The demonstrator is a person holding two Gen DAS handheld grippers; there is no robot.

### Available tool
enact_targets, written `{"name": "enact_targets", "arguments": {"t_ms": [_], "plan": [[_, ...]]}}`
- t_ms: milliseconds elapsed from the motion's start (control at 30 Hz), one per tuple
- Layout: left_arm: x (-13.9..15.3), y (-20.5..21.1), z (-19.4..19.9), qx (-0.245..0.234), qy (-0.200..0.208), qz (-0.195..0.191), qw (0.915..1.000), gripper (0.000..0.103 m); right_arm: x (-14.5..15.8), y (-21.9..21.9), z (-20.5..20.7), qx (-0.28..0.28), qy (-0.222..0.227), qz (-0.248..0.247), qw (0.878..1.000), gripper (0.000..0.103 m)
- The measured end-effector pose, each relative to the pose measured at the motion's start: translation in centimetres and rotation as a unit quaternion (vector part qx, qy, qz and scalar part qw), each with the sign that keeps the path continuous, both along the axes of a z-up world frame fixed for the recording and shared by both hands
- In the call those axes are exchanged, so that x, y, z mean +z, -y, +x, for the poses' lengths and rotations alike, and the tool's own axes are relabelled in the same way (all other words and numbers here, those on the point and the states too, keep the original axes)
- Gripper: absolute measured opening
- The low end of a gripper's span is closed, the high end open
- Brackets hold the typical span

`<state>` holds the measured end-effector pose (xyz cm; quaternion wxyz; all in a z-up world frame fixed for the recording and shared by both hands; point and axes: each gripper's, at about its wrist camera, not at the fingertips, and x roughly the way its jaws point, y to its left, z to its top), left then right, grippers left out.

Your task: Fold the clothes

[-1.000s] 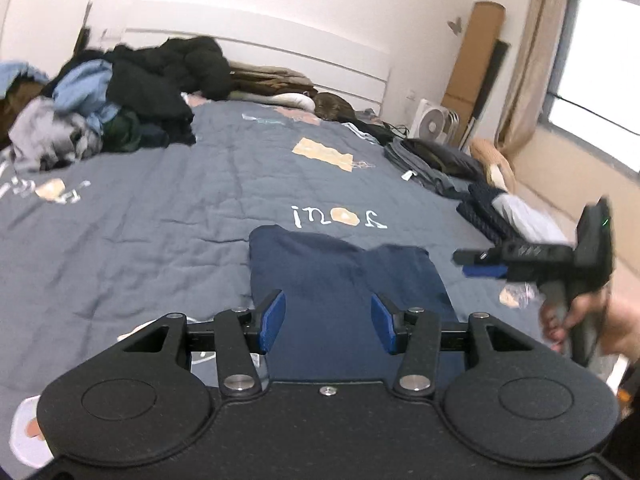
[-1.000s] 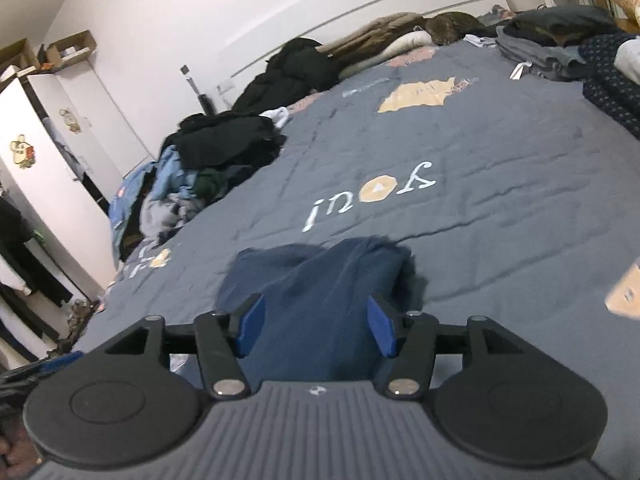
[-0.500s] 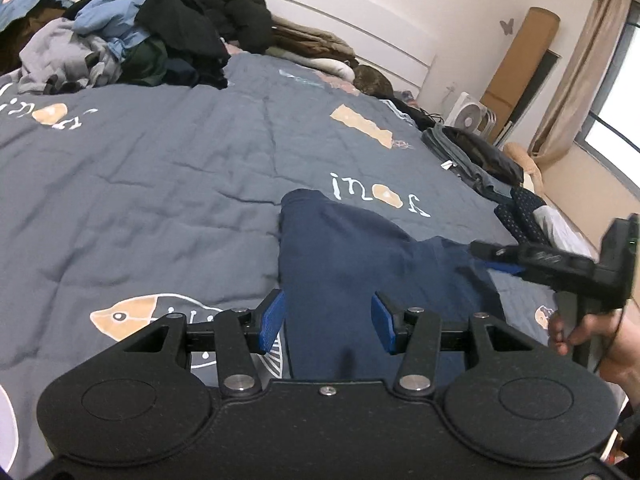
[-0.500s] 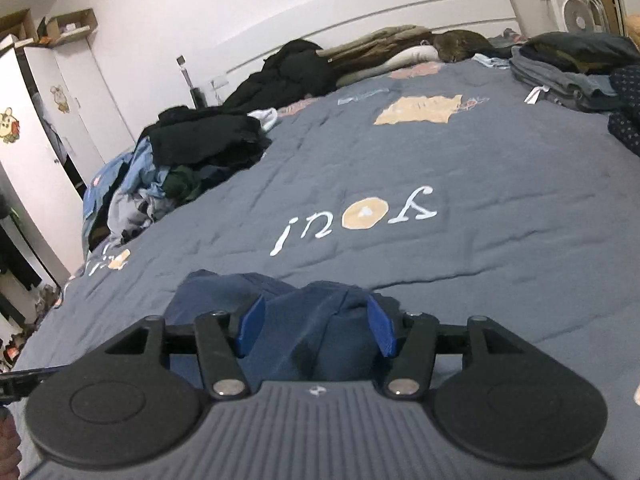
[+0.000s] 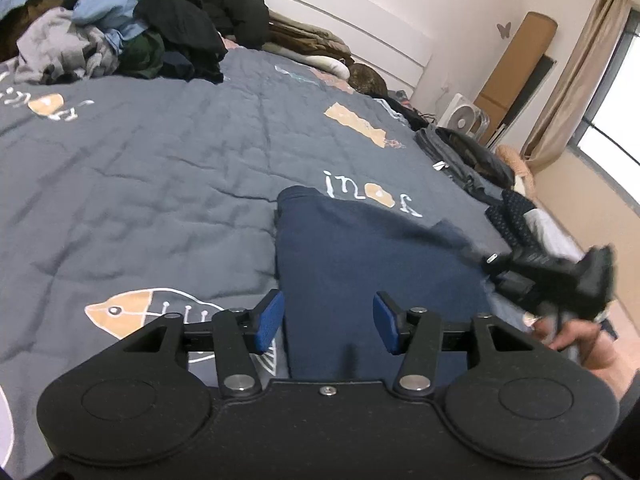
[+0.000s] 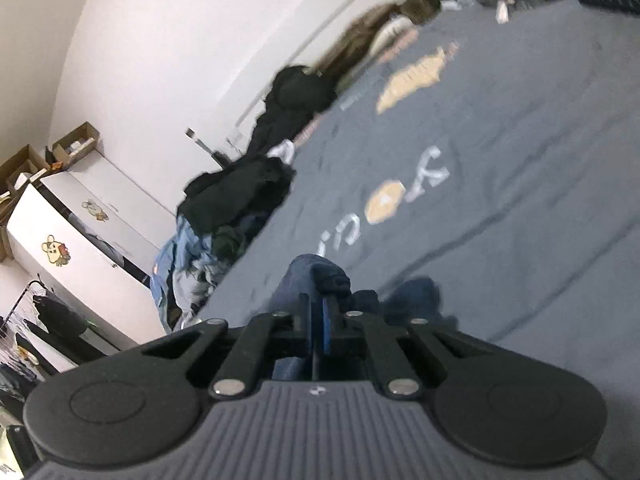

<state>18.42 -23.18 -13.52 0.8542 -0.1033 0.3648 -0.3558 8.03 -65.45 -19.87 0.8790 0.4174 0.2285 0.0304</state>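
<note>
Left wrist view. The left gripper [image 5: 328, 322] stood with its blue pads spread, and its jaws were opening. Navy fabric lay under the gap, but neither pad pressed on it. The navy garment [image 5: 360, 264] lay flat on the grey bedspread [image 5: 160, 176], running from the gripper toward 12 o'clock. Its far edge lay just short of the printed lettering [image 5: 372, 196]. At 3 o'clock the right gripper [image 5: 496, 258] appeared blurred at the garment's right edge, with a hand [image 5: 576, 336] on its handle. A heap of unsorted clothes [image 5: 120, 32] sat at 11 o'clock, well apart from the garment. Darker folded items [image 5: 472, 156] lay at 2 o'clock along the bed's edge.

Right wrist view. The picture was tilted and blurred. The right gripper [image 6: 320, 320] had its pads nearly pressed together, and its jaws were closing. A bunched ridge of the navy garment [image 6: 324, 276] rose between and just beyond the pads, so the grip appeared to be on cloth. A white cabinet [image 6: 80, 240] stood at 9 o'clock.

Step in hand, as judged: the right gripper was taking hold of the garment's right edge, while the left gripper had not yet gripped.

Next move, as judged: the left gripper must close on the near left edge. Both grippers should then carry their edges over together, keeping the cloth taut so the fold lies without creases.
</note>
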Motion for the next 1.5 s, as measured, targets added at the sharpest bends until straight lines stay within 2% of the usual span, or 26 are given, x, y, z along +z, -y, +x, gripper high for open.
{"name": "enact_targets", "arguments": {"t_ms": [33,100,133,200,233,333,400,533,633,733,767,800,833,867,900,1000,1067,1100,1133,1200,1367,1433,1500], "plan": [[0.1,0.0,0.3,-0.003,-0.002,-0.002,1.0000,0.059,-0.5,0.1,0.2,-0.005,-0.029,-0.009,1.000,0.009],[0.6,0.1,1.2,-0.011,0.002,-0.008,0.9999,0.059,-0.4,0.0,0.6,-0.010,-0.062,-0.031,0.998,0.021],[0.9,0.4,2.0,-0.018,0.006,-0.010,0.9998,0.059,0.1,0.0,0.6,-0.012,-0.066,-0.043,0.997,0.024],[1.8,1.2,4.0,-0.030,0.021,-0.009,0.9993,0.059,1.4,-0.1,0.4,-0.019,-0.071,-0.070,0.995,0.041],[2.2,1.9,5.2,-0.041,0.030,-0.004,0.9987,0.059,2.2,-0.1,0.1,-0.026,-0.066,-0.089,0.993,0.044],[2.6,5.1,9.1,-0.104,0.037,0.028,0.9935,0.059,3.6,-0.2,-0.6,-0.030,-0.036,-0.128,0.991,0.049],[2.4,7.8,11.6,-0.152,0.029,0.049,0.9867,0.059,3.2,0.2,-0.7,-0.030,-0.026,-0.119,0.992,0.052],[1.2,12.6,15.6,-0.202,0.010,0.076,0.9763,0.056,1.2,0.0,0.6,-0.019,-0.046,-0.095,0.994,0.053],[-0.2,15.6,17.4,-0.240,-0.014,0.093,0.9662,0.052,0.5,-1.3,1.2,-0.005,-0.059,-0.126,0.990,0.053],[-2.5,18.1,17.9,-0.287,-0.045,0.137,0.9470,0.051,0.5,-1.7,1.3,-0.002,-0.052,-0.130,0.990,0.053],[-3.2,18.8,17.8,-0.303,-0.048,0.155,0.9391,0.042,0.6,-1.7,1.2,-0.001,-0.049,-0.127,0.991,0.053],[-3.8,19.2,17.5,-0.318,-0.048,0.167,0.9322,0.026,0.5,-1.7,1.1,0.000,-0.048,-0.125,0.991,0.053],[-4.0,19.3,17.2,-0.330,-0.042,0.172,0.9274,0.025,0.5,-1.7,1.0,0.002,-0.047,-0.125,0.991,0.053],[-3.8,19.2,16.9,-0.333,-0.027,0.169,0.9272,0.012,0.4,-1.8,1.0,0.004,-0.047,-0.126,0.991,0.052],[-3.3,18.9,16.7,-0.332,-0.013,0.159,0.9298,0.008,0.5,-1.9,1.0,0.004,-0.047,-0.130,0.990,0.050],[-1.8,17.9,16.1,-0.323,0.028,0.123,0.9378,0.007,0.9,-2.3,1.0,0.003,-0.033,-0.146,0.989,0.047],[-0.9,16.8,16.0,-0.298,0.050,0.086,0.9493,0.007,1.4,-2.7,0.8,-0.003,-0.015,-0.163,0.986,0.047],[-0.9,16.5,15.9,-0.287,0.057,0.079,0.9529,0.007,1.7,-2.9,0.7,-0.005,-0.006,-0.172,0.985,0.047],[-1.4,16.6,15.8,-0.281,0.054,0.087,0.9542,0.008,1.8,-2.9,0.7,-0.007,-0.001,-0.176,0.984,0.047],[-2.6,16.9,15.6,-0.281,0.026,0.117,0.9521,0.009,1.9,-2.8,0.6,-0.008,0.001,-0.172,0.985,0.047],[-2.3,15.7,15.2,-0.252,0.005,0.086,0.9640,0.025,1.8,-1.5,0.4,-0.016,-0.011,-0.151,0.988,0.049],[-1.1,15.4,14.8,-0.243,0.010,0.063,0.9679,0.026,1.8,-0.5,0.1,-0.028,-0.017,-0.145,0.989,0.049],[0.4,15.9,14.0,-0.250,0.014,0.046,0.9671,0.028,1.6,0.1,0.1,-0.039,-0.029,-0.151,0.987,0.049]]}}
